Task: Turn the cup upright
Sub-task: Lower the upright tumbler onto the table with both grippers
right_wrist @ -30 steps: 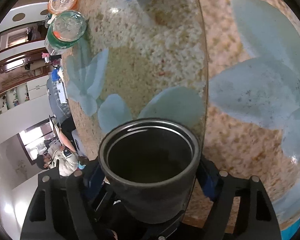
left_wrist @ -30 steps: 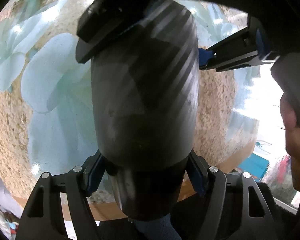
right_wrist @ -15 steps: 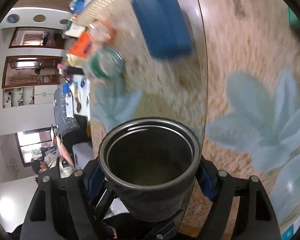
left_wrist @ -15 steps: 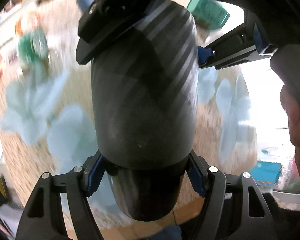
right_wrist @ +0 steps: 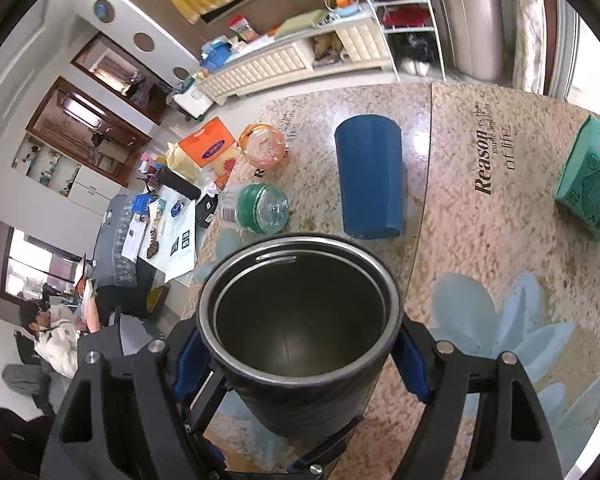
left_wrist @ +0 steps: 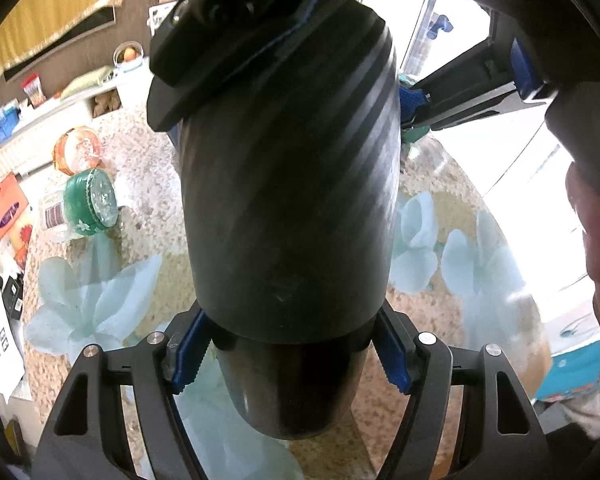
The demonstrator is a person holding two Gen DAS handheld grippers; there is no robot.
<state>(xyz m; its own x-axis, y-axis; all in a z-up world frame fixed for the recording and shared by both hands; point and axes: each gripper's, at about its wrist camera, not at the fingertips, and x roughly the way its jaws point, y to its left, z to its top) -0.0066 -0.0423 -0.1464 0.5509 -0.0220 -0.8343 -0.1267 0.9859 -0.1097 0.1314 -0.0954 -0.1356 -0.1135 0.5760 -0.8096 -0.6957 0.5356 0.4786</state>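
A black ribbed steel cup point(left_wrist: 288, 208) is held in the air by both grippers, above the table. My left gripper point(left_wrist: 288, 354) is shut on its rounded base end. My right gripper point(right_wrist: 300, 354) is shut on the upper body near the rim, and that view looks straight into the cup's open mouth point(right_wrist: 298, 312). The right gripper's fingers point(left_wrist: 460, 92) also show in the left wrist view, clamped around the far end of the cup.
The table point(right_wrist: 480, 240) has a speckled top with pale blue flowers. On it are a blue cup point(right_wrist: 370, 176) upside down, a green-lidded jar point(right_wrist: 262, 208), an orange-lidded jar point(right_wrist: 264, 148), and a green box point(right_wrist: 592, 184) at the right.
Both grippers have tilted upward with the cup. The views swung from looking down at the tabletop to looking across the table into the room. The grip on the cup is unchanged.
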